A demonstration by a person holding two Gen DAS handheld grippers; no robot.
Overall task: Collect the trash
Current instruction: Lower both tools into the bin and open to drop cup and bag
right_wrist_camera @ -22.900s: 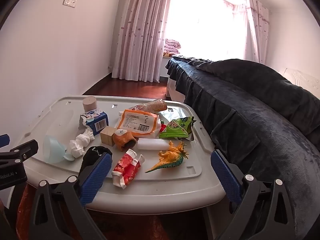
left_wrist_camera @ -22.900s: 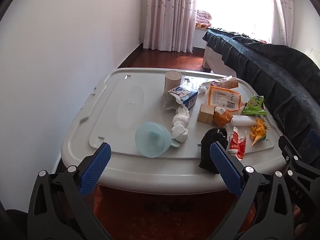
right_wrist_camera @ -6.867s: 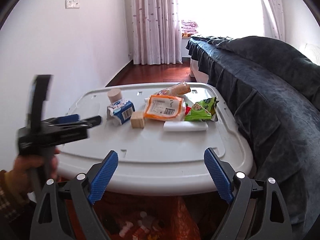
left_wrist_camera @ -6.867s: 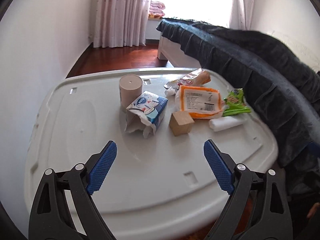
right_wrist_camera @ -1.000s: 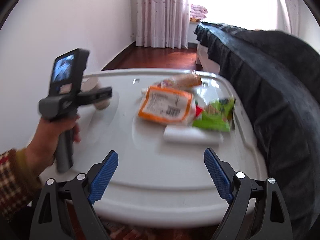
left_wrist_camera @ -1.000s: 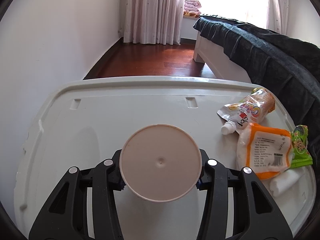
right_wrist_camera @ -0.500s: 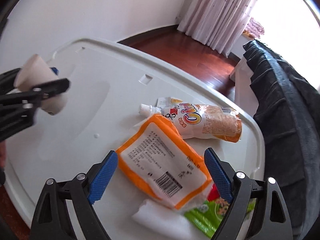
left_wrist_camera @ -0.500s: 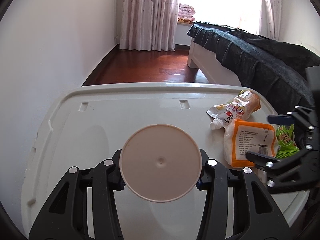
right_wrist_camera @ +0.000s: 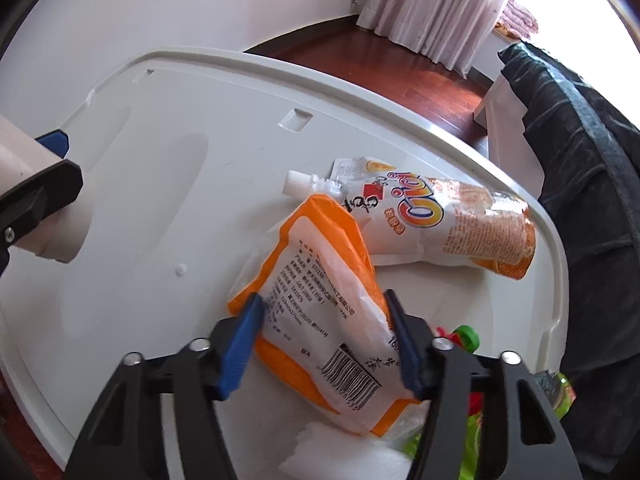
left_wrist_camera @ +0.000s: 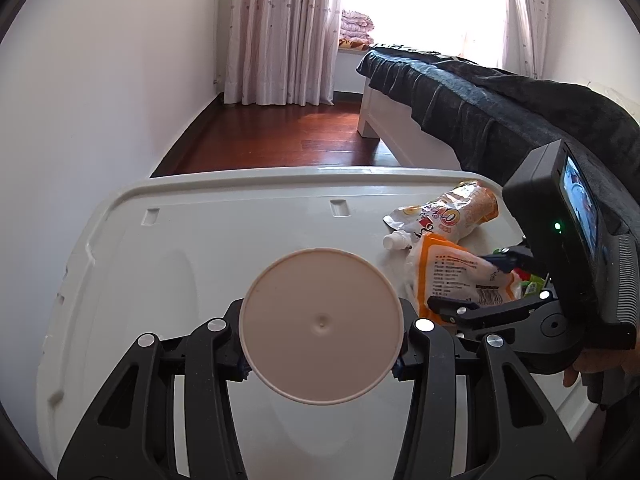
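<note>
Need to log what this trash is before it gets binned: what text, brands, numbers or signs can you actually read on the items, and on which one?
"Qoo": large orange letters on the spouted drink pouch.
Red square with white characters, also on that pouch: too small to read.
Orange-edged white packet between the closing right gripper: printed lines and a barcode, too blurred to quote.
Green wrapper: nothing legible.
Beige cup in the left gripper: no text.

free: lid's left half (left_wrist_camera: 168, 264) | blocked: right edge, spout pouch (right_wrist_camera: 440, 220), orange packet (right_wrist_camera: 320, 304)
</note>
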